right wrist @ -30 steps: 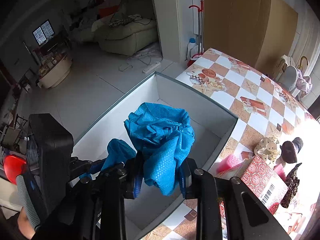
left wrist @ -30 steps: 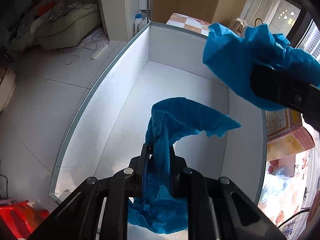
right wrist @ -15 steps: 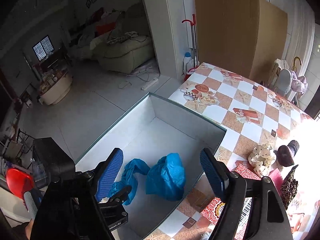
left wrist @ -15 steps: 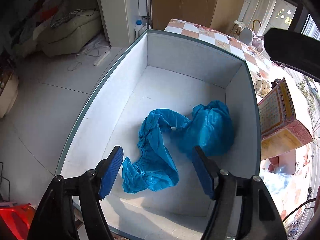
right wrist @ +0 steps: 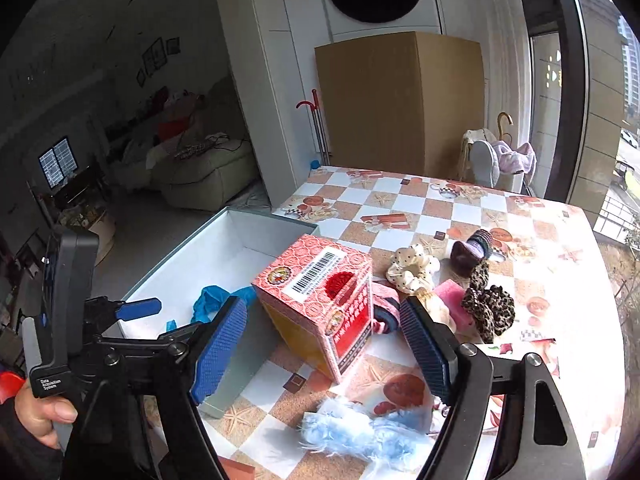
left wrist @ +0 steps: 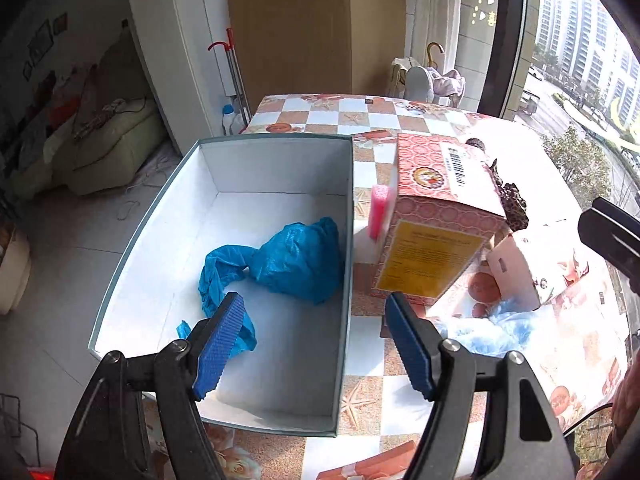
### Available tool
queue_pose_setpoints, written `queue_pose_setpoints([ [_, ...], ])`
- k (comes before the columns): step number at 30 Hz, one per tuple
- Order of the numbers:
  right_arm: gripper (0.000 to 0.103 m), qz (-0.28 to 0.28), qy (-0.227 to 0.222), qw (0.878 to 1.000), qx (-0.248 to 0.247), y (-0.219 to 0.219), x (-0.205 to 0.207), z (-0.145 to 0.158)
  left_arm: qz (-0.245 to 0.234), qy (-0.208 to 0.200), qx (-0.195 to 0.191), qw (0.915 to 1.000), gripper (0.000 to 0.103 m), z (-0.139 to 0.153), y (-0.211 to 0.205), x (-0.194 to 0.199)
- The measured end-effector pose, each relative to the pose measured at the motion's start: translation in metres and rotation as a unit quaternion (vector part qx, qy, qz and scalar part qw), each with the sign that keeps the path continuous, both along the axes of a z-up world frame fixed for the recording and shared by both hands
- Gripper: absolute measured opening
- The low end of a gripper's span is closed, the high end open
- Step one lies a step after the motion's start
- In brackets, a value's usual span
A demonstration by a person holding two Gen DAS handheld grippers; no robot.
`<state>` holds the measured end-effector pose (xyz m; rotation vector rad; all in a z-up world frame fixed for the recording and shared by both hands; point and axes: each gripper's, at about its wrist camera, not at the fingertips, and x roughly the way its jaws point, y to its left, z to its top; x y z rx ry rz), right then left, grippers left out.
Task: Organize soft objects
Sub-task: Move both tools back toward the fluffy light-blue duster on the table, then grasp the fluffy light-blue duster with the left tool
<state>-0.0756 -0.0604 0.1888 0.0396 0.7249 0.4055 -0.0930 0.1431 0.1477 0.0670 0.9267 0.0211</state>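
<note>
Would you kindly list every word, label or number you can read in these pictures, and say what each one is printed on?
"Data Acquisition System": white label on the left hand-held gripper, on its grey handle.
Barcode with digits: white sticker on top of the red patterned box; digits too small to read.
Yellow panel on that box's side: lines of print, blurred.
Red panel on that box: light characters, not legible.
Nothing else is readable.

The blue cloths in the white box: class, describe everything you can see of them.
Two blue cloths lie crumpled on the floor of the white box, thin and crinkly, like a non-woven fabric. The bulkier one is bunched against the right wall; the other trails from it as a twisted strip toward the near end. They touch each other. Nothing grips them.
</note>
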Motion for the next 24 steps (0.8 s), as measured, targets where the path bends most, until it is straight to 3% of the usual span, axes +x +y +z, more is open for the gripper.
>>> queue_pose_setpoints([
  [5, 0.08, -0.054, 0.05, 0.997, 0.01, -0.06, -0.012, -0.038, -0.083, -0.006, -0.002, 0.9965, 0.076, -0.003, -0.069, -0.012],
  [7, 0.08, -0.066, 0.068, 0.995, 0.009, -0.073, -0.014, -0.052, -0.122, 0.005, -0.01, 0.9925, 0.077, -0.017, -0.096, -0.014],
  [12, 0.08, -0.089, 0.079, 0.993, -0.015, -0.102, -0.022, -0.085, -0.176, 0.023, 0.022, 0.9838, 0.077, -0.066, -0.14, -0.006],
  [15, 0.08, -0.094, 0.094, 0.991, -0.016, -0.117, -0.025, -0.106, -0.212, 0.016, 0.059, 0.9753, 0.077, -0.083, -0.153, -0.004],
  [18, 0.08, -0.108, 0.113, 0.988, -0.009, -0.13, -0.025, -0.123, -0.249, 0.014, 0.067, 0.9661, 0.077, -0.09, -0.16, -0.005],
  [24, 0.08, -0.121, 0.136, 0.983, 0.013, -0.141, -0.024, -0.141, -0.326, 0.03, 0.103, 0.9392, 0.079, -0.112, -0.177, -0.004],
])
